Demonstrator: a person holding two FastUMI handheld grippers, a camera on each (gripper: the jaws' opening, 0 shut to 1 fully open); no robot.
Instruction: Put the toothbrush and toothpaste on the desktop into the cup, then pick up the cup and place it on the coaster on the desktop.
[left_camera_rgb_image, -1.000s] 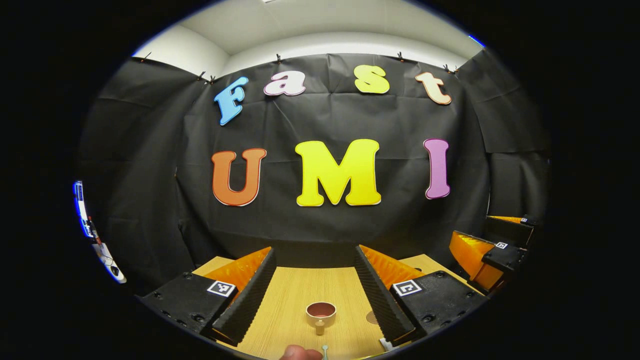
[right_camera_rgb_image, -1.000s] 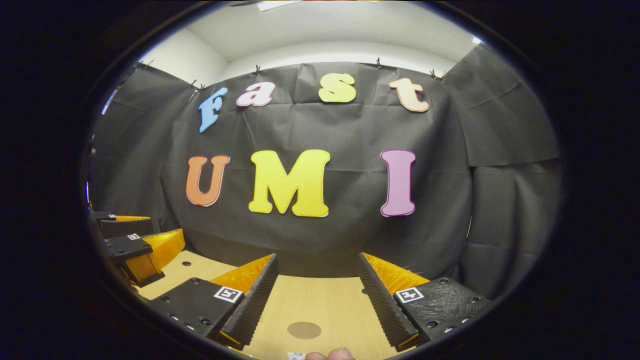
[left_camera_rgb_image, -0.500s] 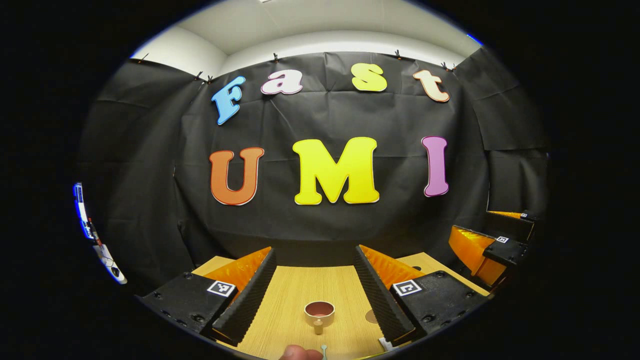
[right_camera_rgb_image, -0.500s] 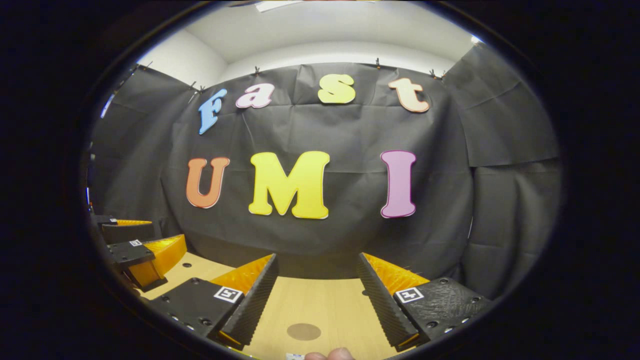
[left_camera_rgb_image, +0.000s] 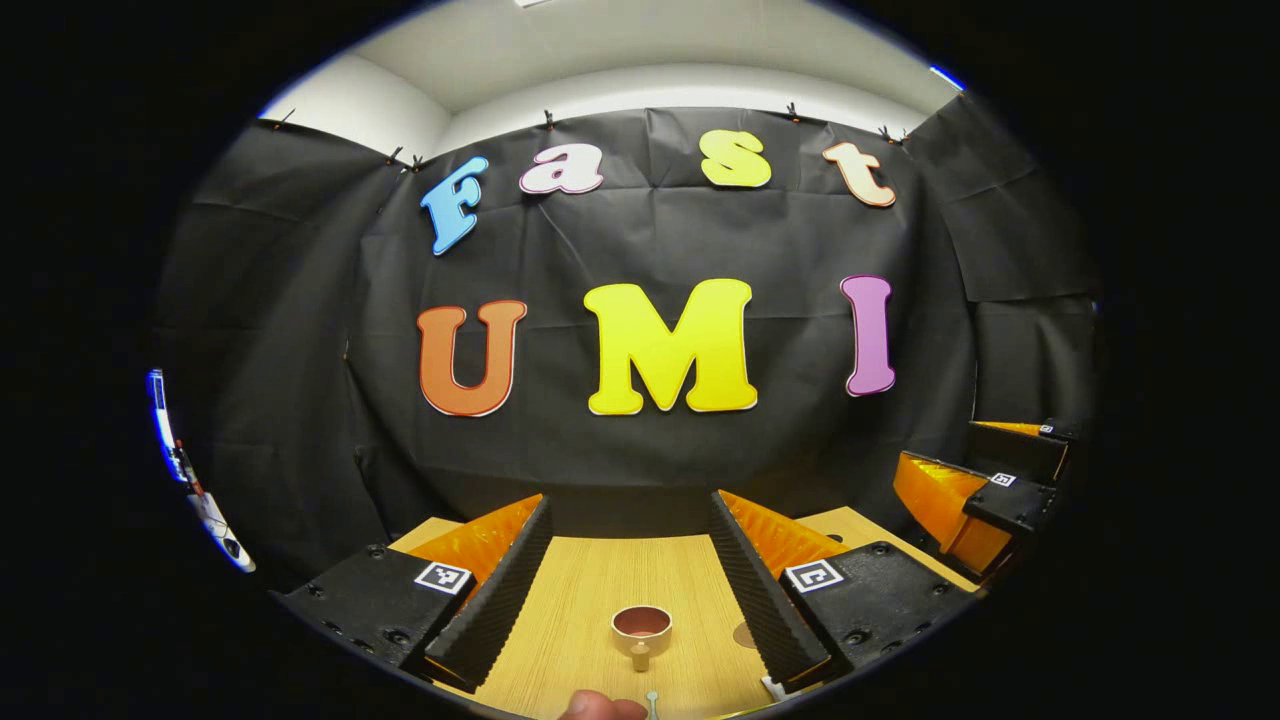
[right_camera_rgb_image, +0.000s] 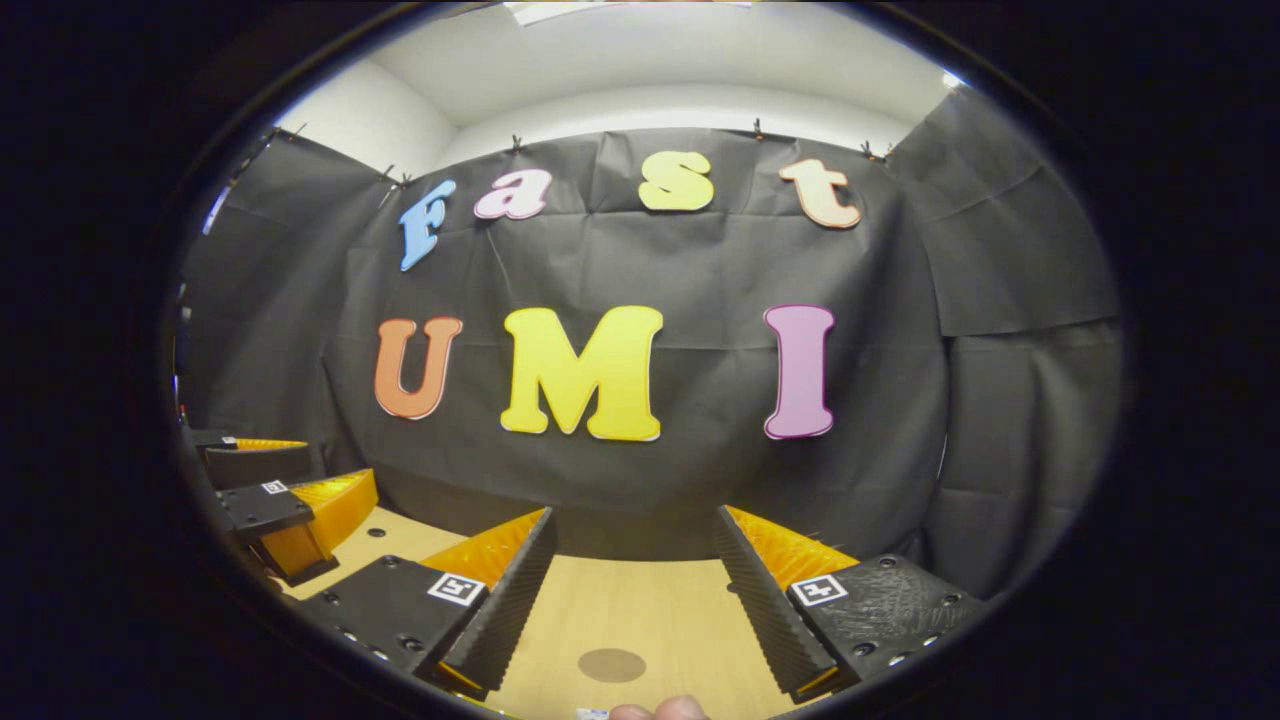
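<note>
A small tan cup (left_camera_rgb_image: 641, 632) stands upright on the wooden desktop (left_camera_rgb_image: 590, 590), its handle towards me, between the wide-spread fingers of my left gripper (left_camera_rgb_image: 628, 515), which is open and holds nothing. The tip of a toothbrush (left_camera_rgb_image: 651, 700) pokes in at the bottom edge, nearer than the cup. A round brown coaster (right_camera_rgb_image: 611, 665) lies flat between the fingers of my open right gripper (right_camera_rgb_image: 635, 515); in the left gripper view the coaster (left_camera_rgb_image: 742, 634) peeks out right of the cup. A white scrap (right_camera_rgb_image: 592, 713) at the bottom edge may be the toothpaste.
A person's fingertip (left_camera_rgb_image: 600, 708) shows at the bottom edge, and another fingertip (right_camera_rgb_image: 660, 710) in the right gripper view. The right gripper (left_camera_rgb_image: 985, 500) hovers at the desk's right, the left gripper (right_camera_rgb_image: 285, 505) at its left. The black cloth wall closes the desk's far edge.
Both views have drifted only slightly. The cup, coaster and toothbrush lie where they were, and both grippers stay open.
</note>
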